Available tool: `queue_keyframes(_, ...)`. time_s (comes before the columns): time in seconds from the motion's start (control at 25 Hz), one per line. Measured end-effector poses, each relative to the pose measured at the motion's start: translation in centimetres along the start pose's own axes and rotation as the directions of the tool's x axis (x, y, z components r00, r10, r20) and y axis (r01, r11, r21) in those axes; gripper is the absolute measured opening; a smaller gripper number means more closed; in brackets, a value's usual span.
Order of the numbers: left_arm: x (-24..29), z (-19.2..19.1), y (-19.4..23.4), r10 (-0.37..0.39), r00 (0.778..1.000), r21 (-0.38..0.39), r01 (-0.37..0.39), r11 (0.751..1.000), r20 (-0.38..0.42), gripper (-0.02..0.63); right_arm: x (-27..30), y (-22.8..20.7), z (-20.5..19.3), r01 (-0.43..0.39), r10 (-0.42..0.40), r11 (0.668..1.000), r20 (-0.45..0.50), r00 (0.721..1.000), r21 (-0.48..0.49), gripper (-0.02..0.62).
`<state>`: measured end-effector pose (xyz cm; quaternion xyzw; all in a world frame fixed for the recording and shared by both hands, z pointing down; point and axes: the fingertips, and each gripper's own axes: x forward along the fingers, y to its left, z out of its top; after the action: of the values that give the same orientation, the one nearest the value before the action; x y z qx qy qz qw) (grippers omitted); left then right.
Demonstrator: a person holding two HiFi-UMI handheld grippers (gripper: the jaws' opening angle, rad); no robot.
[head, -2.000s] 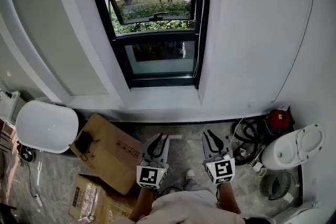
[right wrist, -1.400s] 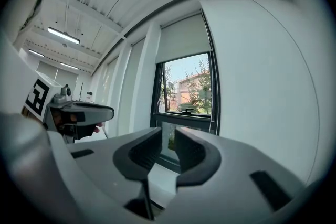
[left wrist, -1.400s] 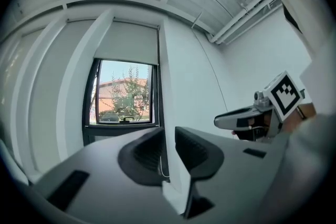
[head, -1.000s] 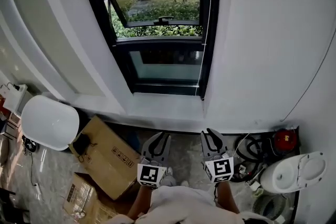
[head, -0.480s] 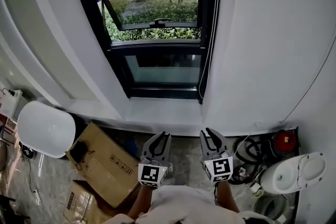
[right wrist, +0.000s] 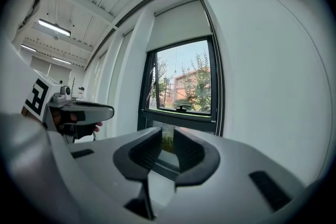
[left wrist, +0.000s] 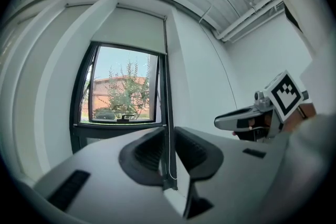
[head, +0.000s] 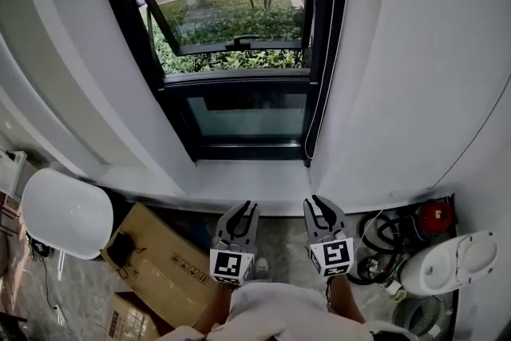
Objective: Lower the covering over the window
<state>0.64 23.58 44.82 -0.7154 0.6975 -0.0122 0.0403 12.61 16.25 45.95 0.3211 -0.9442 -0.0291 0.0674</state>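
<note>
Above, roller blind (left wrist: pixel 128 29) raised, window (head: pixel 239 36) uncovered

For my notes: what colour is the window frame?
The window frame is black; the head view shows it best.

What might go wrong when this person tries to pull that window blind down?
The pull cord hangs thin against the dark window frame, so it may be missed or slip. The cardboard box and hoses lie on the floor below the window: trip hazards.
</note>
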Motion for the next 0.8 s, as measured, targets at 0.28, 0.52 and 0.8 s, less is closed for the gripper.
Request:
queue_keyframes(0.28, 2.3, -0.8, 4.2, -0.018, 1.000, -0.022, 0.018, 1.000, -0.002, 0.066, 4.4, 0.6, 0.2, 0.026, -0.026, 1.000, -0.023, 0.999, -0.005, 0.066)
queue_keyframes(0.52, 4.5, -1.3, 7.3, -0.050, 0.999, -0.030, 0.049, 0.998, -0.006, 0.066, 7.7, 0.9, 0.4, 0.053, -0.053, 0.999, -0.043, 0.998, -0.006, 0.066)
queue_keyframes(0.8, 7.0, -1.3, 9.9, -0.085, 0.996, -0.031, 0.085, 0.996, 0.002, 0.066, 10.8, 0.4, 0.8, 0.090, -0.091, 0.996, -0.046, 0.995, -0.007, 0.066)
